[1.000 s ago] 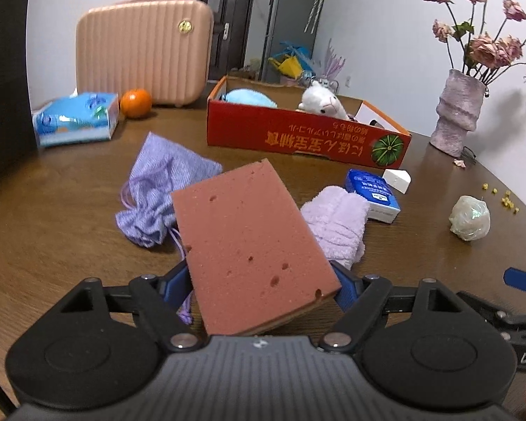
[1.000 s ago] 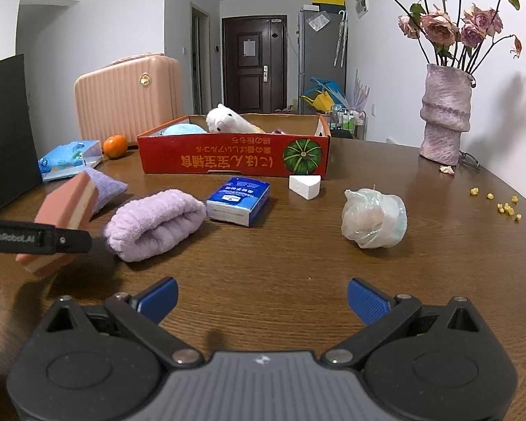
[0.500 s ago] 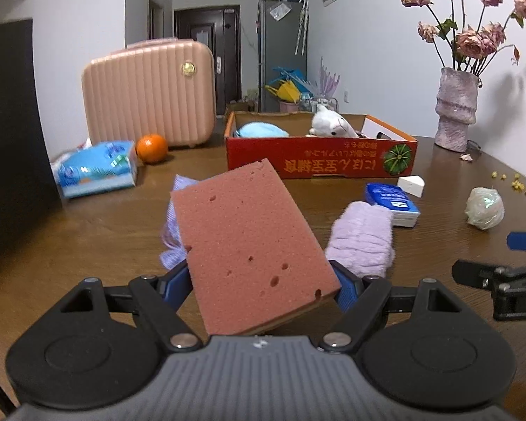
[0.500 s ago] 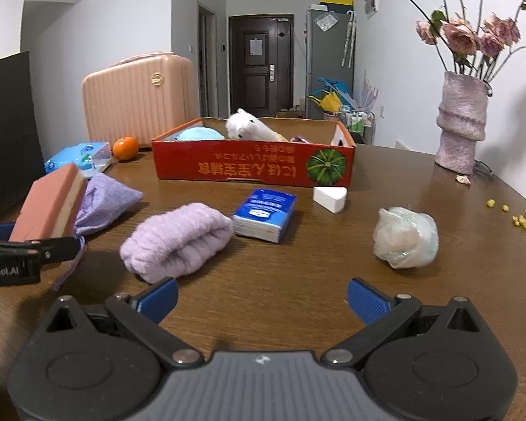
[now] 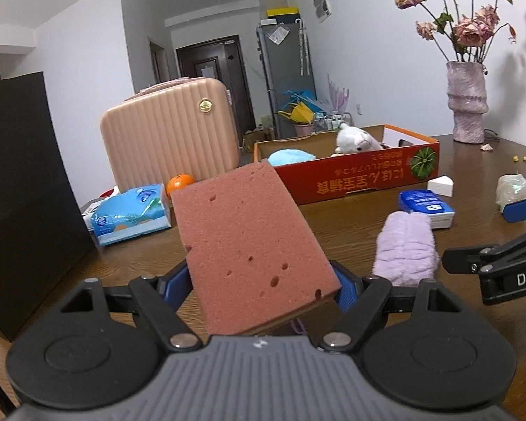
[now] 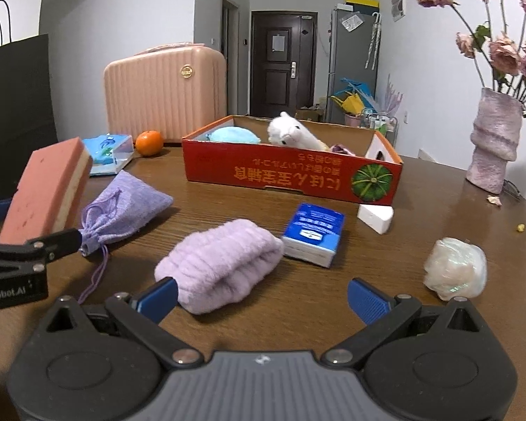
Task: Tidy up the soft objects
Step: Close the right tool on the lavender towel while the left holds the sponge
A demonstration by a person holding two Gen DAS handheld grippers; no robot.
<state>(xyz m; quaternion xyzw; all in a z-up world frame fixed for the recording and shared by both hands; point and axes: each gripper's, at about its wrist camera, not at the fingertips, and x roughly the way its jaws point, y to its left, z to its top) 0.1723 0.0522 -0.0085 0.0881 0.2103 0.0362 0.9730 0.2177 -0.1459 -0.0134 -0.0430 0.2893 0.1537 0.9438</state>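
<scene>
Our left gripper has its jaws pinching the pink sponge by its near end, the slab tilted up and clear of the bench. Over the last second we have lifted it: the view that looked down on the purple pouch now looks level at the red box, and the pouch has dropped out of sight beneath the sponge. We judge the sponge is picked and the carry to the box is what remains for it.

Our right gripper has its jaws spread and empty, and it has moved forward and low, so the lilac towel roll now lies just ahead of its left fingertip. That looks like a set-up for the next pick.

The box already holds a blue plush and a white toy alpaca. Between us and it lie the towel roll, a blue tissue pack and a white wedge against the box wall. Off to the right sits a crumpled plastic ball; to the left a tissue packet, an orange and a pink suitcase. The near wall of the box is what the sponge must clear.
</scene>
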